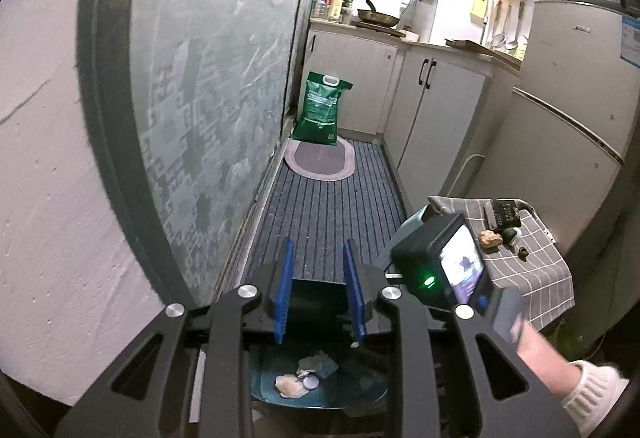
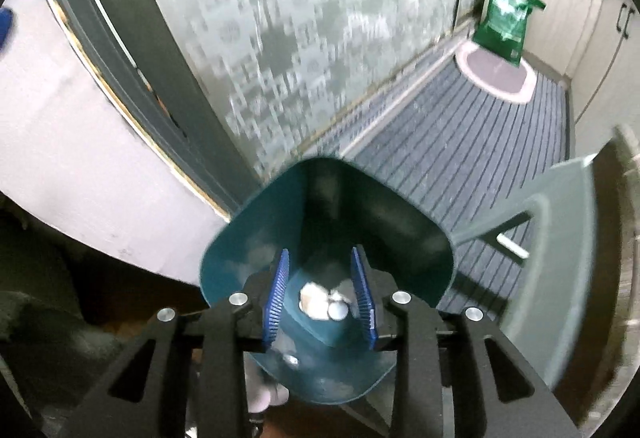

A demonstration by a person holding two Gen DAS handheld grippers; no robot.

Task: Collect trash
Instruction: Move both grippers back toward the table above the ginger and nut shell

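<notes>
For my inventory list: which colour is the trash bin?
Dark teal; the trash bin shows best in the right wrist view.

Gripper: we find the jaws apart, empty, above the bin.
Bin: teal, open; scraps at bottom.

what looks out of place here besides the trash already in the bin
Scraps remain on the checked cloth: a tan crumpled wad and small dark bits. The teal bin already holds some.

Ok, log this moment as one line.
bin: trash inside | left gripper: open, empty, above bin | right gripper: open, empty, above bin | table: scraps left
</notes>
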